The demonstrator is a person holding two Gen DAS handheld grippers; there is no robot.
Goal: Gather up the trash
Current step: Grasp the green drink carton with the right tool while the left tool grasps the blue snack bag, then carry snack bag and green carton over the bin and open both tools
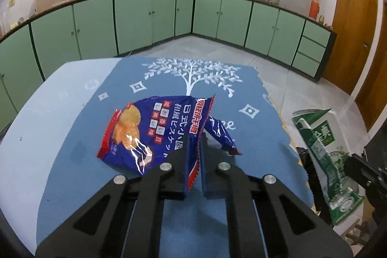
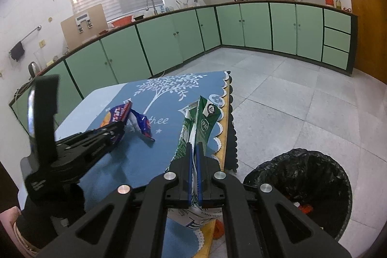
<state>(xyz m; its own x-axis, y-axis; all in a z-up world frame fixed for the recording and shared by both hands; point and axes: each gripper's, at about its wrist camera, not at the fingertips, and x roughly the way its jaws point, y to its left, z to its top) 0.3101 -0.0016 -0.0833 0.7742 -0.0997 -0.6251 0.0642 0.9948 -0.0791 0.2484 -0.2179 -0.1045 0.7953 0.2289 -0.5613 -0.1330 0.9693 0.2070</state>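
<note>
Trash fills both our tools. Our left gripper (image 1: 199,144) has its jaws closed on a torn edge of the blue biscuit wrapper (image 1: 145,134), which hangs just above the blue tablecloth (image 1: 72,113), long axis running from 7 toward 1 o'clock. Our right gripper (image 2: 193,156) is clamped on the flattened green milk carton (image 2: 200,122), its gabled top pointing to 12. We judge both are held aloft for carrying to the black-lined trash bin (image 2: 302,185), at 4 o'clock on the floor.
</note>
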